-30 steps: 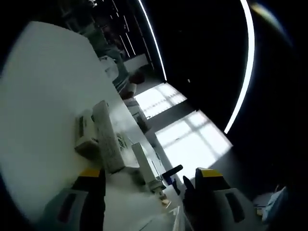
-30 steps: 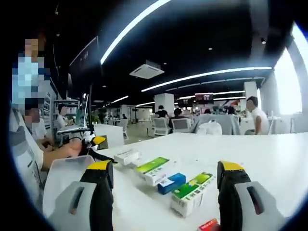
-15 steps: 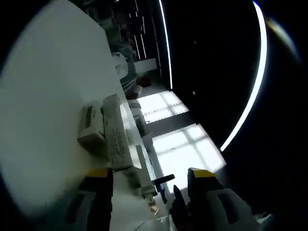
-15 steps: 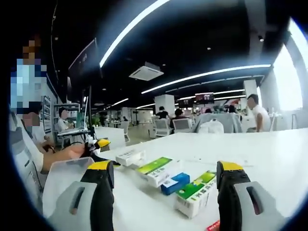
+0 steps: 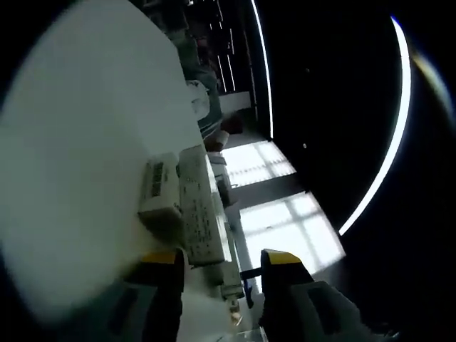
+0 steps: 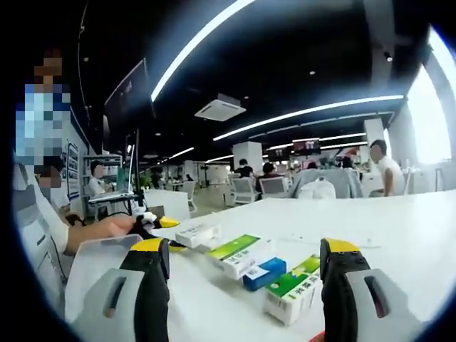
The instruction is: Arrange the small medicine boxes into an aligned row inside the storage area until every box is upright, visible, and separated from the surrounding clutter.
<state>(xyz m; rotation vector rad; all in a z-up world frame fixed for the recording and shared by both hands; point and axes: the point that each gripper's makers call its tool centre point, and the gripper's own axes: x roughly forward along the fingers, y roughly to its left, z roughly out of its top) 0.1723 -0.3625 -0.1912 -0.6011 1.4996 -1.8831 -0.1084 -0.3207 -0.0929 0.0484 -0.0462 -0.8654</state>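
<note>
In the right gripper view, a person's hand (image 6: 107, 228) reached in from the left of the frame holding the left gripper (image 6: 158, 223), whose yellow-tipped end lay just beside a white medicine box (image 6: 197, 234) on the white desk (image 6: 399, 228); whether it touched the box could not be told. Right of that, toward the lower middle, lay a green-and-white box (image 6: 239, 255), with a small blue box (image 6: 264, 273) just beside it and a second green-and-white box (image 6: 295, 288) further to the lower right, all lying flat and loosely scattered rather than in a row. The right gripper (image 6: 242, 274) hung released, its yellow-tipped jaws wide apart at the bottom of the frame and holding nothing, with the blue box and the green ones lying between them in the picture. Behind the desk, chairs and seated people filled the middle distance, and a person in white sat at the far right near bright windows. In the left gripper view, rolled steeply, the desk (image 5: 71, 142) took up the left of the frame; a small pale box (image 5: 161, 194) lay left of centre, touching a longer white box (image 5: 201, 218) that ran down toward the left gripper (image 5: 221, 260). Its jaws stood apart on either side of that box's near end, not clenched on it. Bright windows lay to the right of centre.
</note>
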